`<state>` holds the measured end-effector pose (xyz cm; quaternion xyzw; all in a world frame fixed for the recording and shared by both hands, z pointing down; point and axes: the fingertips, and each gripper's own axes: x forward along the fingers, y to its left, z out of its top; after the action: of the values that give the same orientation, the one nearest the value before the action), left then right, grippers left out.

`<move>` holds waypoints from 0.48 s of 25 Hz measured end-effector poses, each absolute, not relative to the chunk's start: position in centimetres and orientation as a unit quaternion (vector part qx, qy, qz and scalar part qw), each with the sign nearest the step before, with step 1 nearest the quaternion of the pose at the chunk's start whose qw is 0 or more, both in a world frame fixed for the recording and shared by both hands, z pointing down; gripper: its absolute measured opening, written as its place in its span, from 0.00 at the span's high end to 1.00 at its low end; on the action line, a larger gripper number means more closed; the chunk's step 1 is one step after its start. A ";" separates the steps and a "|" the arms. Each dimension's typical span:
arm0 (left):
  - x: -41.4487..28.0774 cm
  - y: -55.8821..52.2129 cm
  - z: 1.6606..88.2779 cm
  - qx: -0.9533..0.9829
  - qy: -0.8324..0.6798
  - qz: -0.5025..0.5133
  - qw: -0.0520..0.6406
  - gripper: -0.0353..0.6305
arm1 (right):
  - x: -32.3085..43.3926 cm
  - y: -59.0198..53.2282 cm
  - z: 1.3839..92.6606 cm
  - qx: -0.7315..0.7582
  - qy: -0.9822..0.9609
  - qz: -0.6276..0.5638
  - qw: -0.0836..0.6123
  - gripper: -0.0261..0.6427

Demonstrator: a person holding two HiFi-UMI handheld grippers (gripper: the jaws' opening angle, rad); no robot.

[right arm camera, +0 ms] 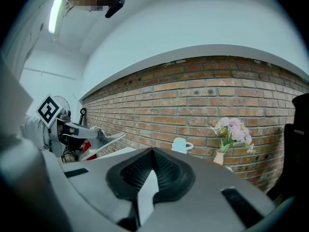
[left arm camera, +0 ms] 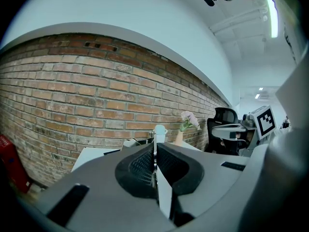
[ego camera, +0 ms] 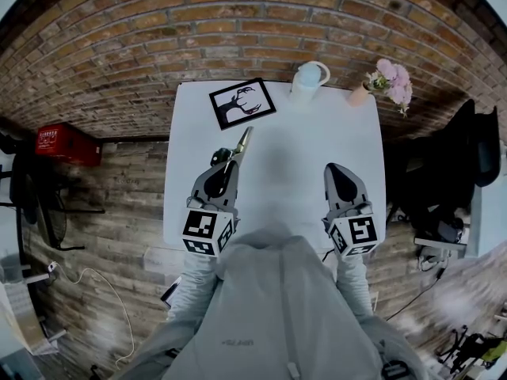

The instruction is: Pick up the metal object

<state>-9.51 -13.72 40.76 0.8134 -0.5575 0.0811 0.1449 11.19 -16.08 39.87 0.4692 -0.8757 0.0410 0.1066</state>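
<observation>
While the person leans over the white table (ego camera: pixel 301 153), each hand holds a claw out over it. The left claw (ego camera: pixel 231 158) is squeezed tight on the metal thing (ego camera: pixel 244 142). It is thin and shiny. It sticks out past the tips and points at the black framed picture (ego camera: pixel 242 103). From the left gripper view the metal thing (left arm camera: pixel 154 140) shows as a thin strip on its edge, pinched right between the two dark pads (left arm camera: pixel 140 166). I cannot tell if its far end touches the table.

The right claw (ego camera: pixel 335 169) is over the right side of the table, well apart from the left one. Its jaws are pressed together, with nothing between them.

At the back of the table are a white mug (ego camera: pixel 307 79) and a small vase of pink flowers (ego camera: pixel 390 81), near the brick wall (ego camera: pixel 238 22).
</observation>
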 end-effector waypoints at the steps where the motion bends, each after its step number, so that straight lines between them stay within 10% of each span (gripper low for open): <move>1: -9.5 -13.8 40.8 0.813 -0.558 0.081 0.146 0.91 | 11.2 -16.2 39.9 0.469 -0.876 0.042 0.106 0.93; 12: -9.3 -14.2 41.0 0.812 -0.558 0.082 0.149 0.91 | 11.4 -16.7 40.1 0.470 -0.875 0.048 0.106 0.93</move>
<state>-9.33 -14.16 41.02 0.8123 -0.5579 0.0823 0.1490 11.43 -16.68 40.12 0.4696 -0.8752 0.0481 0.1058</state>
